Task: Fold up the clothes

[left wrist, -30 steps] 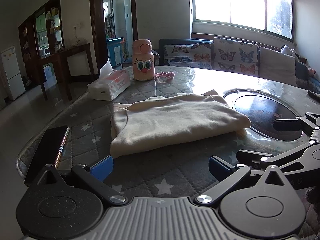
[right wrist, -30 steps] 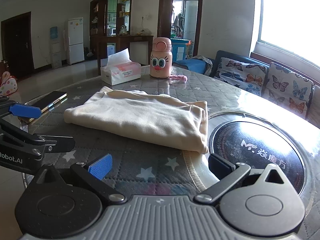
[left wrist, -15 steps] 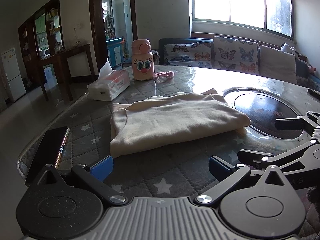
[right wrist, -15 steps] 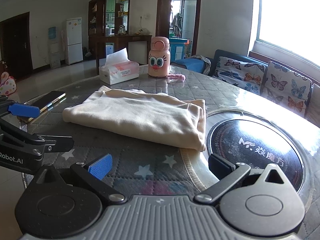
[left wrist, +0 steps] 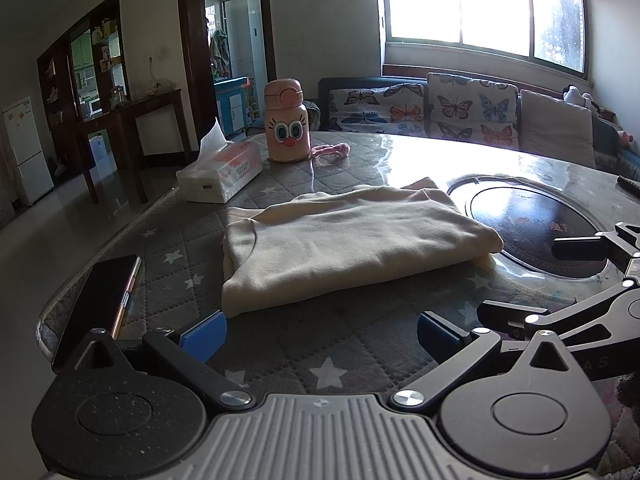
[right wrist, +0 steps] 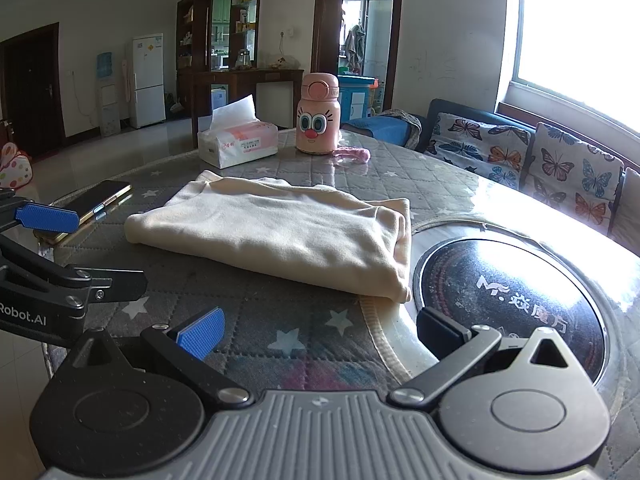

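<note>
Left wrist view: the left gripper (left wrist: 318,330) has its fingers spread wide with nothing between them, hovering low over the bench (left wrist: 280,344). The cloth (left wrist: 344,246), a cream garment already folded into a long flat bundle, lies straight ahead of the fingers and apart from them. Its long axis runs across the view, from ahead of the left finger toward the right and slightly away; its near corner sits just beyond the left fingertip. A phone (left wrist: 96,292) lies outside the left finger, and a tissue box (left wrist: 220,176) and a bottle (left wrist: 286,120) stand well beyond the cloth. The right gripper (left wrist: 592,272) shows at the right edge.

Right wrist view: the right gripper (right wrist: 318,330) is also wide and empty. The cloth (right wrist: 280,236) lies ahead and a little left of the fingers, its long axis slanting from far left to near right, its thick folded end nearest the right finger, beside the hotplate (right wrist: 512,300). The left gripper (right wrist: 60,252) shows at the left edge, open. Both look about equally near; each faces its own end, so a crosswise fold would likely suit.
</note>
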### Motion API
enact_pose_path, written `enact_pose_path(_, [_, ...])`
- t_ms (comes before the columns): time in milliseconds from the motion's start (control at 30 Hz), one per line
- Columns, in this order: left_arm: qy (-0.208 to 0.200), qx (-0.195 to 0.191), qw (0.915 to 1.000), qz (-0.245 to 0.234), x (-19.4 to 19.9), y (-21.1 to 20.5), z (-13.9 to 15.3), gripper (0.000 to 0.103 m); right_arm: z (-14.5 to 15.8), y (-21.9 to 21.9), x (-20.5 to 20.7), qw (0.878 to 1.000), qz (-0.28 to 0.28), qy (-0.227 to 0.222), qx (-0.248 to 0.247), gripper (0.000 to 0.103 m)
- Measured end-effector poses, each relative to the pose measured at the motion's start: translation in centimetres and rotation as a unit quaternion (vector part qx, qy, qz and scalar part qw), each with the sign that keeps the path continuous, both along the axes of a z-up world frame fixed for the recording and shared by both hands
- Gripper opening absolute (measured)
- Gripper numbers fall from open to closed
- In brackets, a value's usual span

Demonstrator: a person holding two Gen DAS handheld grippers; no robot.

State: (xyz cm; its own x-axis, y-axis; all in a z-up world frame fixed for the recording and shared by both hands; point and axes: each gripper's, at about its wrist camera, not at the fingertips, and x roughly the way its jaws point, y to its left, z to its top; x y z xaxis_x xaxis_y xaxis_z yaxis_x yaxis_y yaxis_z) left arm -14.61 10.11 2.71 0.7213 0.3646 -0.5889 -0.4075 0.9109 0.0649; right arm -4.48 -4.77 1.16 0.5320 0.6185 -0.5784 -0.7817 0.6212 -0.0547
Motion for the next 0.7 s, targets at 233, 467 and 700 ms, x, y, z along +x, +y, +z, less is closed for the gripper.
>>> enact_pose_path(233, [0.0, 0.001, 1.0, 0.002, 0.01, -0.01, -0.03, 0.103, -0.05, -0.02, -0.01, 1.0, 0.0, 0.0, 0.0, 0.103])
enact_pose_path(467, [-0.001, 0.001, 1.0, 0.003, -0.09, 0.02, -0.01, 0.103, -0.02, -0.12, 0.0, 1.0, 0.0, 0.001, 0.0, 0.103])
enact_pose_path(700, [-0.001, 0.002, 1.0, 0.003, -0.04, 0.0, 0.0, 0.103, 0.0, -0.06, -0.03, 1.0, 0.001, 0.001, 0.0, 0.103])
